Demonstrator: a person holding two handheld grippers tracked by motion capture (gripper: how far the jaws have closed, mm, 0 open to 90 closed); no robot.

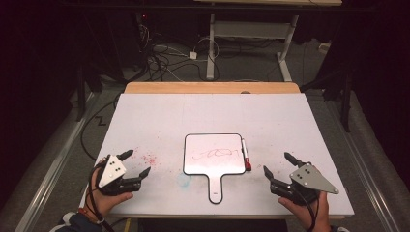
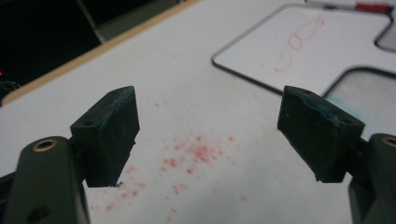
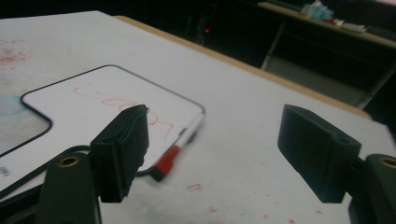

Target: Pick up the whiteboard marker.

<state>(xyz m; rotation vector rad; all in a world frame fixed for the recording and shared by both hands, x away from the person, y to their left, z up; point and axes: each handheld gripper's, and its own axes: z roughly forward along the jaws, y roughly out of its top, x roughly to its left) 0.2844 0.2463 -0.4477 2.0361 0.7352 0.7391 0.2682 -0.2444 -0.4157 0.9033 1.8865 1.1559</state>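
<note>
Both grippers rest at the table's near edge, jaws spread wide and holding nothing: left gripper over red smudges, right gripper just right of the handled whiteboard. Red-capped marker lies along the board's right edge, apparently touching it.

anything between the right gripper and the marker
No, just bare table between the right gripper and the marker, which lies along the whiteboard's right edge; the high view shows it.
</note>
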